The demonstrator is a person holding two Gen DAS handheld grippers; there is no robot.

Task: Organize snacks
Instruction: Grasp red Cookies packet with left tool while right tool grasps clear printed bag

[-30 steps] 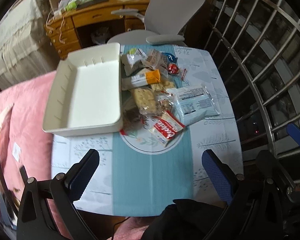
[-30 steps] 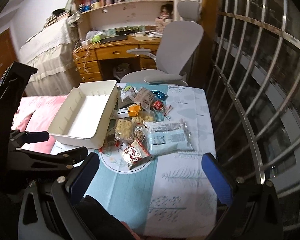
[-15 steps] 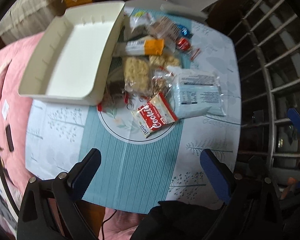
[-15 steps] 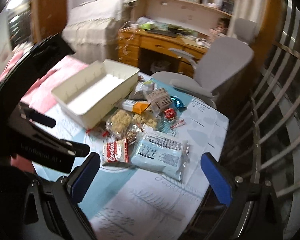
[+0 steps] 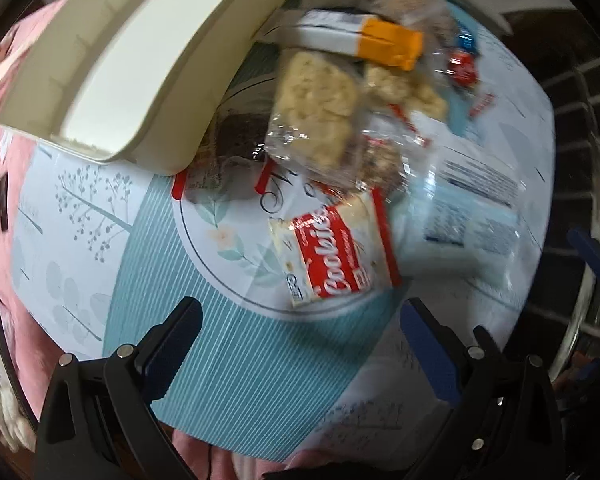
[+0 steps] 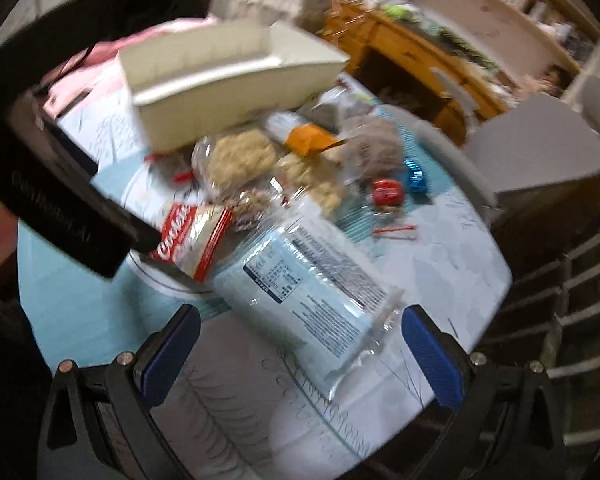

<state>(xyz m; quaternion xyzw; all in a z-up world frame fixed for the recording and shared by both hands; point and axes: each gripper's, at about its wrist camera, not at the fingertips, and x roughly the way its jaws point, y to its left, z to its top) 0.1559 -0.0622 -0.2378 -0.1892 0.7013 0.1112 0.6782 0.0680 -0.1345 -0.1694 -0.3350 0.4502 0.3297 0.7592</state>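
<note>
A pile of snacks lies on the table beside an empty cream tray [image 5: 112,60] [image 6: 236,80]. Nearest is a red-and-white cookie packet [image 5: 336,256] [image 6: 192,240], with a pale blue packet [image 5: 468,216] [image 6: 312,292] to its right. Behind them lie clear bags of pale biscuits [image 5: 316,100] [image 6: 240,156], an orange-ended box [image 5: 364,40] [image 6: 304,136] and small red [image 6: 386,192] and blue [image 6: 416,176] sweets. My left gripper [image 5: 300,344] is open and empty, just short of the cookie packet. My right gripper [image 6: 300,348] is open and empty over the blue packet's near end.
The table has a teal and white printed cloth [image 5: 240,372]. A grey office chair [image 6: 540,156] stands behind it, then a wooden desk [image 6: 412,52] and shelves. A pink bed cover [image 5: 0,152] lies left. Metal window bars [image 6: 572,304] run along the right edge.
Both grippers have moved forward and down toward the snack pile, which now fills the views. Both stay open. Nothing on the table has moved.
</note>
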